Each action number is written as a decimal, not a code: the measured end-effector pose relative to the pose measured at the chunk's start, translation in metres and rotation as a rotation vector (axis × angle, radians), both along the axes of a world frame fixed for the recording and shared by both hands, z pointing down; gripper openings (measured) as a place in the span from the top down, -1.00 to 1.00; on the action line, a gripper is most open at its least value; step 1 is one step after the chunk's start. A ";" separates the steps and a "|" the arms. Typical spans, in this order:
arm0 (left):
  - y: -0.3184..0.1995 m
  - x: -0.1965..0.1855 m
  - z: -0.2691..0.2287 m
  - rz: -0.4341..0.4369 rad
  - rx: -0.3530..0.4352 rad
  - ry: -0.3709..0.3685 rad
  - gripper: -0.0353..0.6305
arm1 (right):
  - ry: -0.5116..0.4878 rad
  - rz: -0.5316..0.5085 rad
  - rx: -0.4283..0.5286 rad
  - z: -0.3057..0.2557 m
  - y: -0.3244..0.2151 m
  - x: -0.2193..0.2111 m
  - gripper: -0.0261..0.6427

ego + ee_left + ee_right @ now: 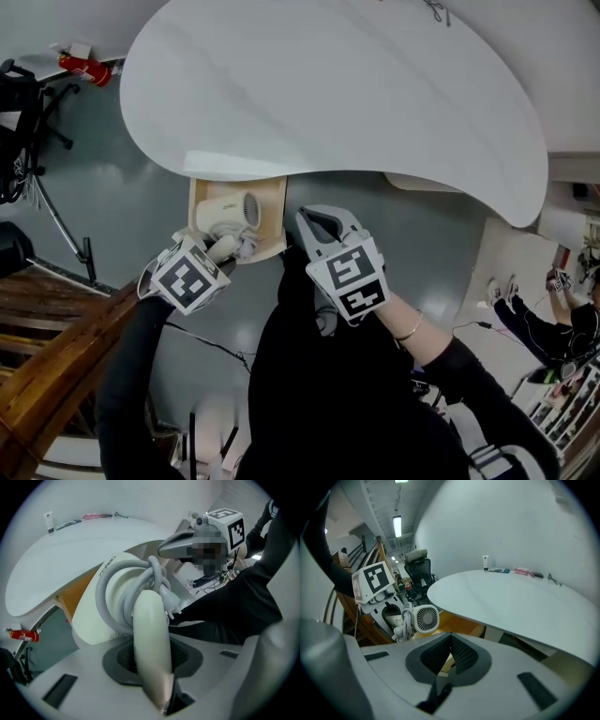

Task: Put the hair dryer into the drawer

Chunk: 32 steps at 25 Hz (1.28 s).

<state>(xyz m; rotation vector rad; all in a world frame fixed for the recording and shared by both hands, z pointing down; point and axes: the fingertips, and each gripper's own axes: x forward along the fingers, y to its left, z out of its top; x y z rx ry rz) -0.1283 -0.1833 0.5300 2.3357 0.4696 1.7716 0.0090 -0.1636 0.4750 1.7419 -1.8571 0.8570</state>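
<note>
A white hair dryer (228, 214) with its cord wrapped round it hangs over the open wooden drawer (272, 217) under the white table (328, 84). My left gripper (225, 248) is shut on its handle (151, 620), and the body points away towards the drawer (77, 595). In the right gripper view the dryer's grille (425, 618) faces me, with the left gripper (401, 629) behind it. My right gripper (311, 221) hovers just right of the drawer, jaws together with nothing between them (450, 641). Its closed tip (180, 548) shows in the left gripper view.
A red fire extinguisher (84, 67) and a tripod stand (56, 216) are at the far left on the grey floor. Wooden steps (47, 319) lie at the lower left. Small toiletries (506, 570) rest at the table's far side. Another person (562, 323) sits at the right.
</note>
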 end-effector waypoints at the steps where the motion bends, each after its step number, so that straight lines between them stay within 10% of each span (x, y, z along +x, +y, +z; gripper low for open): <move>1: 0.000 0.000 0.003 0.026 -0.002 -0.018 0.52 | -0.003 -0.006 -0.011 0.004 -0.001 -0.001 0.92; 20: -0.021 0.000 0.064 0.269 -0.026 -0.288 0.52 | -0.034 -0.034 -0.102 0.036 -0.020 -0.008 0.92; 32: -0.035 0.024 0.103 0.258 0.023 -0.296 0.52 | -0.047 -0.029 -0.144 0.051 -0.028 -0.009 0.92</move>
